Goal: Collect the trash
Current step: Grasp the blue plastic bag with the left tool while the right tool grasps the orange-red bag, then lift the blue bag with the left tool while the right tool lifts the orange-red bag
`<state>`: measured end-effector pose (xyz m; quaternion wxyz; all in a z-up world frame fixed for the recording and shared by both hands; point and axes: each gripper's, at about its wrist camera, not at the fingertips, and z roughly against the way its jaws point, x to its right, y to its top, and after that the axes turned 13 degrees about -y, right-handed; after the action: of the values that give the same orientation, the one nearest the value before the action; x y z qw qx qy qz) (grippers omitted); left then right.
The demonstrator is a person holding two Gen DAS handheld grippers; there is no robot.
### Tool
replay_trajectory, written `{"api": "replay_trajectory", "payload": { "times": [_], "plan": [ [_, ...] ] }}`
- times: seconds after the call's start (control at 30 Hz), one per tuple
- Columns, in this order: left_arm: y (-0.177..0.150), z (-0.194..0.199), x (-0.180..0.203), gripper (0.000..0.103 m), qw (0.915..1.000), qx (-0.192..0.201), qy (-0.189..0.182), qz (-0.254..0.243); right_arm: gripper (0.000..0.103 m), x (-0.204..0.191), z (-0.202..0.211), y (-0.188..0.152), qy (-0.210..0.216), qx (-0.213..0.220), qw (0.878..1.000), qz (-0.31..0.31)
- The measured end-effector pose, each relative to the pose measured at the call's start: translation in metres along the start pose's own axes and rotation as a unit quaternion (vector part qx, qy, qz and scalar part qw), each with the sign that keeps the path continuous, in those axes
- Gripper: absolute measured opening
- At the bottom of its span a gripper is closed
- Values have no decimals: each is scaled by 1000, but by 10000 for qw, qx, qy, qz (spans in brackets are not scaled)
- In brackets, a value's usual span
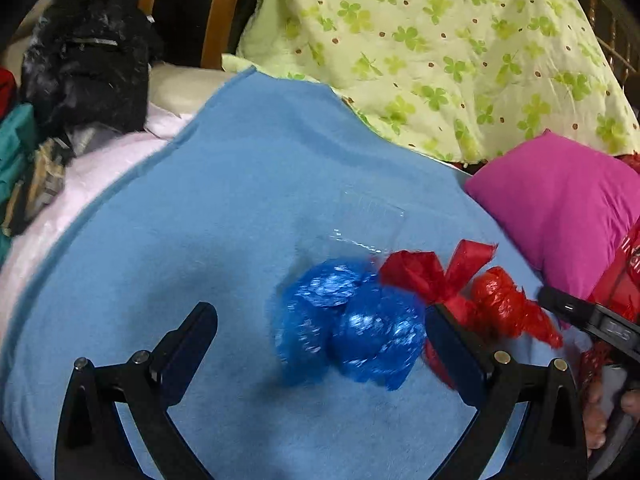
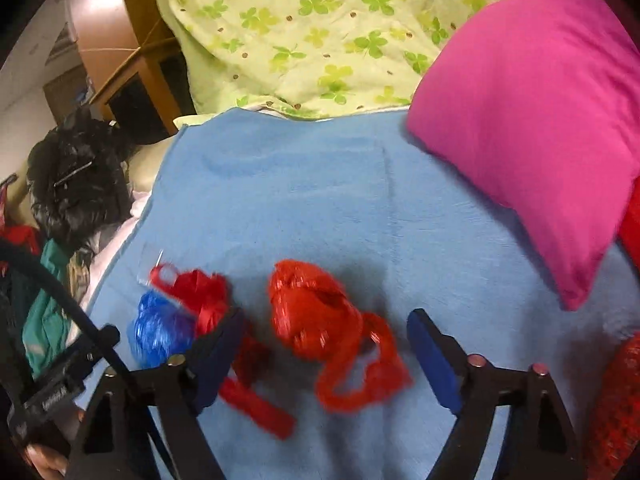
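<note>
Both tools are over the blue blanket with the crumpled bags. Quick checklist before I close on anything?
1. Left tool open: ok.
2. Blue plastic bag between its fingers: ok, no pad presses on it.
3. Right tool open: ok.
4. Red plastic bag between its fingers: ok, ungripped.
5. Second red bag clear of the left tool: not ok, it lies against the right-hand finger.
6. Clear wrapper on the blue blanket: not yet collected.
</note>
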<state>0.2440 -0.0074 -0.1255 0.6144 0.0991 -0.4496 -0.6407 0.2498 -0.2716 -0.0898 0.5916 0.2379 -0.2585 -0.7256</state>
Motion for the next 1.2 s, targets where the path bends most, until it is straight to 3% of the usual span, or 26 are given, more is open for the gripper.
{"api": "replay_trajectory", "payload": {
  "times": [0.07,0.13,0.17,0.27,0.47,0.6,0.8,1.0,1.2],
  "plan": [
    [-1,-11,-1,103,9999,-164,-8,46,81,-7,-18,3,-56,-99,9999,58],
    [-4,-18,-2,103,9995,-287,-20,105,73,-11,-35,0,11,-344,9994,57],
    [-6,-20,-1,101,9993,-327,-43,161,64,-13,-45,-2,75,-519,9986,44],
    [-9,-30,-3,94,9986,-467,-51,241,56,-16,-59,-10,355,-743,9966,-35],
    [-12,-29,-10,50,9949,-535,-644,555,49,-14,-39,-20,353,-567,9977,-98],
    [-15,-18,-6,40,9960,-487,-615,437,49,0,-8,-27,449,-322,9981,-271],
    [-26,16,1,38,9974,-339,-596,228,49,16,41,-36,549,54,9979,-344],
    [-44,61,20,38,9987,-25,-382,-326,49,47,88,-59,709,378,9947,-643],
    [-70,95,56,38,9958,34,-128,-904,49,71,127,-84,715,624,9929,-722]
  ]
}}
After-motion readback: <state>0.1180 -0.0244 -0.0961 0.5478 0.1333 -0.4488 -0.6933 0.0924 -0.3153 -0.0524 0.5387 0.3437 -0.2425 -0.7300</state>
